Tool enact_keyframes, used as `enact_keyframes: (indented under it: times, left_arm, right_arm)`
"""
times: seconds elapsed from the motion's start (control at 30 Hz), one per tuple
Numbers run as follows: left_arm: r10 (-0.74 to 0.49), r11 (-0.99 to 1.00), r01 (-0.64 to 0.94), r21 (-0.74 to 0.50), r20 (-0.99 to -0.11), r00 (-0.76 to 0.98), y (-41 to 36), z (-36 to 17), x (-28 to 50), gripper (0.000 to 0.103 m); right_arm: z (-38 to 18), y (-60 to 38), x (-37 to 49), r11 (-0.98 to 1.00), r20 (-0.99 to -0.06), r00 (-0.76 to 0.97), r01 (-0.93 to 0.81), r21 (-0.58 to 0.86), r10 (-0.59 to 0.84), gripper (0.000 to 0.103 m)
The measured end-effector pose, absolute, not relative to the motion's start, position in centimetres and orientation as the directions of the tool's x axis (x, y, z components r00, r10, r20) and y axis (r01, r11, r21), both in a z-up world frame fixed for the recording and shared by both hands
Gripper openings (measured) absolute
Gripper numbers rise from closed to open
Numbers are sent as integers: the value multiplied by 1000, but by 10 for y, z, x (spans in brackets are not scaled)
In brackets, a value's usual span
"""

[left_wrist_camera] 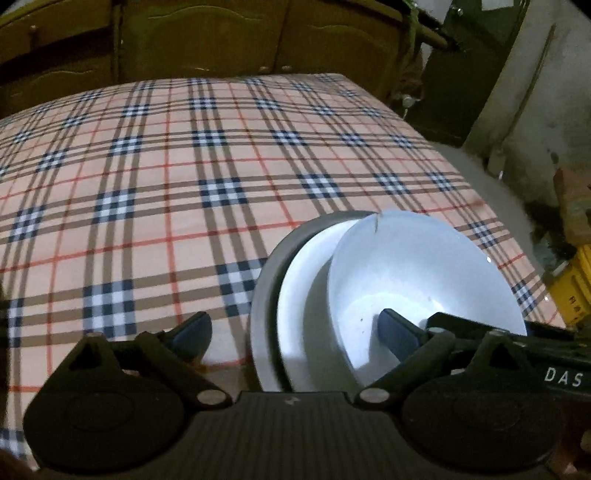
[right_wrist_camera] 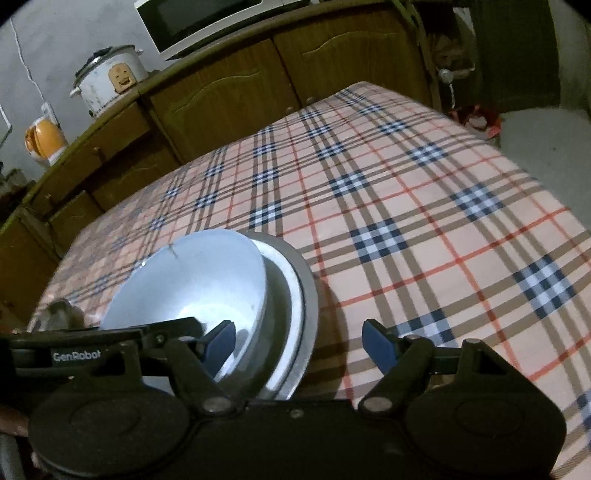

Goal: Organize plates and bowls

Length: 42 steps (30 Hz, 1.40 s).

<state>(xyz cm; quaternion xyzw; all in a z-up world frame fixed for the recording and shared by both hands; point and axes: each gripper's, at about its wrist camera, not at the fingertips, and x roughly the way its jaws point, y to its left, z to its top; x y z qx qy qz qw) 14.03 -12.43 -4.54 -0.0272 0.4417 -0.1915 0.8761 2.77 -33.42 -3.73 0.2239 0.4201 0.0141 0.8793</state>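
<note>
— Three dishes sit nested near the front edge of the plaid tablecloth (left_wrist_camera: 184, 155): a grey plate (left_wrist_camera: 264, 295) at the bottom, a white plate (left_wrist_camera: 299, 295) on it, and a white bowl (left_wrist_camera: 424, 266) on top.

— How does the bowl lie?

— Tilted, in both wrist views, with one side of its rim raised off the white plate (right_wrist_camera: 291, 291). A thin dark line runs in from the far rim of the bowl (right_wrist_camera: 199, 273); whether it is a crack or a mark cannot be told.

— And the left gripper (left_wrist_camera: 295, 332)?

— Its blue-padded fingers are spread wide. One pad hangs over the cloth beside the stack, the other shows in front of the bowl's inside. Whether that pad touches the bowl cannot be told.

— The right gripper (right_wrist_camera: 299, 343)?

— Spread as well. One blue pad is seen against the bowl's inner wall, the other over the tablecloth (right_wrist_camera: 406, 206) on the far side of the grey plate (right_wrist_camera: 310, 295). Nothing is pinched between them.

— Anything around the table?

— Wooden cabinets (right_wrist_camera: 229, 92) run behind it. On their counter stand a white rice cooker (right_wrist_camera: 110, 81), a microwave (right_wrist_camera: 207, 22) and an orange kettle (right_wrist_camera: 46, 142). A yellow crate (left_wrist_camera: 574, 284) shows at the edge of the left view.
</note>
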Motion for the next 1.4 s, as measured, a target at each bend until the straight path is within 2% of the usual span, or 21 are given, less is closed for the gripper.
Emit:
enact_keyframes:
  times: [0.17, 0.23, 0.27, 0.3, 0.33, 0.73, 1.4]
  left_arm:
    - [-401, 910, 328, -254, -743, 536, -125, -49, 146, 97]
    - [-412, 905, 337, -261, -734, 539, -126, -49, 146, 93]
    - [-424, 899, 348, -265, -728, 539, -127, -49, 145, 90]
    - [-452, 885, 365, -288, -716, 531, -128, -48, 145, 76]
    - [-481, 871, 372, -321, -708, 516, -127, -47, 146, 68]
    - [-483, 874, 323, -362, -711, 511, -124, -44, 138, 61]
    - [-492, 867, 389, -310, -649, 580, -146, 17, 122, 61]
  right_arm:
    - [-42, -338, 34, 872, -716, 645, 154, 464, 267, 87]
    - [-43, -339, 36, 864, -708, 642, 138, 483, 293, 81]
    - [-44, -339, 37, 850, -698, 638, 127, 511, 324, 66]
    - [-47, -340, 38, 816, -678, 629, 117, 566, 380, 55]
    - [-48, -340, 39, 801, -679, 627, 142, 581, 382, 55]
    - [-43, -336, 35, 821, -696, 632, 161, 548, 340, 54]
    - [18, -353, 16, 830, -623, 723, 124, 543, 299, 54]
